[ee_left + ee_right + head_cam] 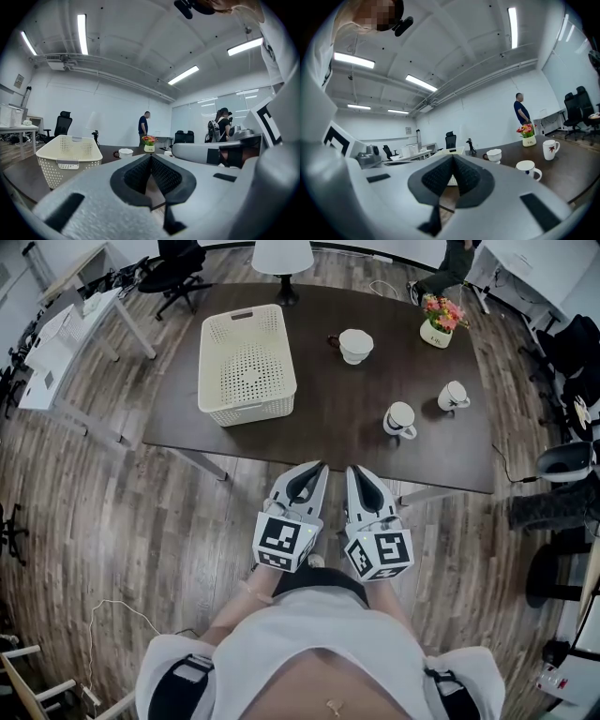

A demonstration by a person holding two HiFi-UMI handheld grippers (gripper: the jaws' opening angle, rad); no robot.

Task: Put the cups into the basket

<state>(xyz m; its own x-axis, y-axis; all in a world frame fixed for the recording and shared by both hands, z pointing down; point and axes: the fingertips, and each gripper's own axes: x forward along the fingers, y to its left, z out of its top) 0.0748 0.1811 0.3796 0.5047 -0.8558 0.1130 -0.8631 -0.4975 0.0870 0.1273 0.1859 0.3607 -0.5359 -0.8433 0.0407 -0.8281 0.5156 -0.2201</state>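
Note:
A cream perforated basket (247,364) stands on the left part of the dark table (328,418). Three white cups sit to its right: a wide one with a dark handle (355,345), a mug (400,419) near the front edge, and another mug (454,396) further right. Both grippers hang side by side in front of the table's near edge, over the wooden floor. My left gripper (318,466) is shut with nothing in it, and so is my right gripper (353,469). In the right gripper view the three cups (528,168) lie ahead to the right.
A small pot of flowers (439,324) stands at the table's far right, and a lamp (283,259) at its far edge. Office chairs and white desks ring the room. A person (143,124) stands beyond the table.

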